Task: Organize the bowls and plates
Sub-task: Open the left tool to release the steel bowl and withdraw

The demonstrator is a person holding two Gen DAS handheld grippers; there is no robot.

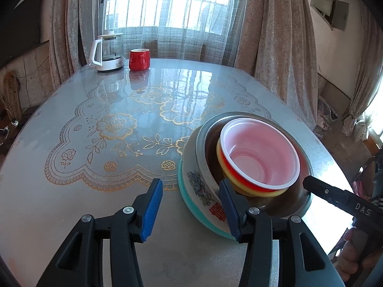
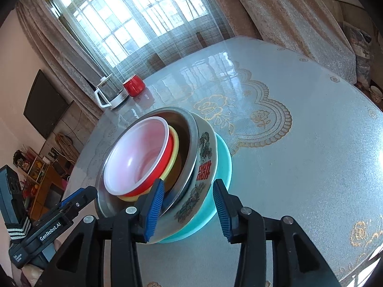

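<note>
The whole stack sits at the lower right of my left-wrist view and at the centre of my right-wrist view: a teal plate [image 2: 221, 167] at the bottom, a flowered enamel dish with a red double-happiness mark [image 2: 203, 167] on it, a steel bowl [image 2: 189, 129] in that, then a yellow bowl [image 2: 176, 143], a red bowl [image 2: 168, 148] and, showing as the pale pink inside, the white-lined cup-bowl rim [image 2: 134, 155] on top. I judge they are nested widest-first so the pile stays low and steady on the surface [image 1: 71, 203], and the sorting looks close to done. My left claw [image 1: 191, 210] stands apart with nothing between its blue pads: one finger [image 1: 153, 210] hangs over bare cloth at lower centre, the other [image 1: 228, 210] lies just beside the enamel dish's near rim, and I cannot tell whether it touches. My right claw [image 2: 189, 212] is likewise apart and straddles the near edge of the stack, one pad [image 2: 154, 210] by the steel bowl's lip, the other [image 2: 221, 211] outside the teal plate, neither pressing that I can see. I keep both there, I think, to guard the pile against tipping, since the inner bowls lean toward the left of the right-wrist view. The glass kettle [image 1: 107, 52] and red mug [image 1: 139, 59] stand well apart at the upper left, out of my way.
</note>
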